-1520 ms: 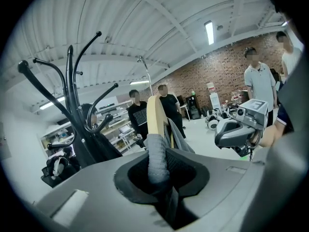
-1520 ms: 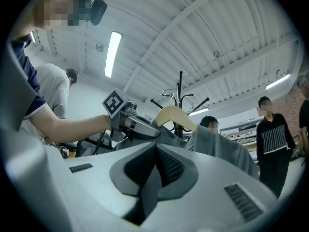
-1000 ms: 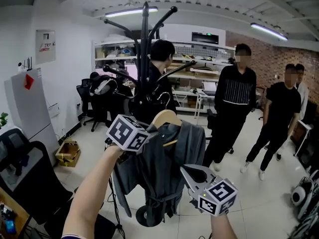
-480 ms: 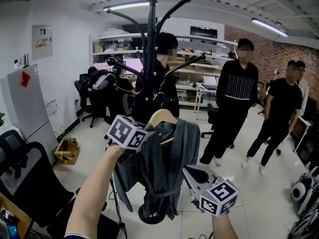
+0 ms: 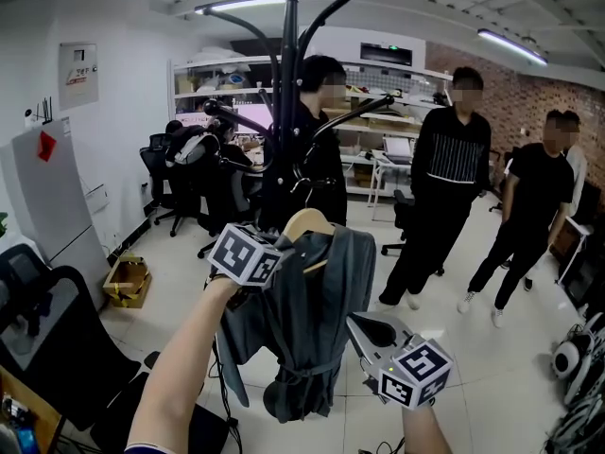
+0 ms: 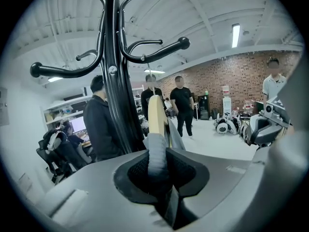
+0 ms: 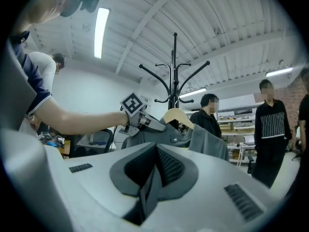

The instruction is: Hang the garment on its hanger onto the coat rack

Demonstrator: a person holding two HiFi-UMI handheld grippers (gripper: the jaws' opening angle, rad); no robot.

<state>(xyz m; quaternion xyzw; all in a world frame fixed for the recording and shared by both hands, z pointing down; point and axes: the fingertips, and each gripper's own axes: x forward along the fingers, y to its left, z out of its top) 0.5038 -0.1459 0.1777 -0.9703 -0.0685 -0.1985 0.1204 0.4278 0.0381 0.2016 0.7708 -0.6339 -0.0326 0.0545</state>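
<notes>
Left gripper (image 6: 157, 167) clamps the garment (image 5: 317, 301) beside the rack (image 5: 286, 83). Right gripper (image 7: 152, 178) is closed and empty. The floor (image 5: 492, 367) is pale, with a brick wall (image 5: 515, 102) behind.

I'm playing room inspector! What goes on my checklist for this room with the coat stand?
Surface: pale tiled floor.
Job's things: grey garment draped on a wooden hanger, held up in front of the black coat rack. Whether the hook sits on an arm cannot be told.
Clutter: cardboard box on the floor; office chair at left.
Grippers: left hand-held gripper shut on the garment over the hanger; right hand-held gripper shut, empty, low beside the garment.
Cables: nothing seen.
Surroundings: people standing behind, shelves, brick wall.
</notes>
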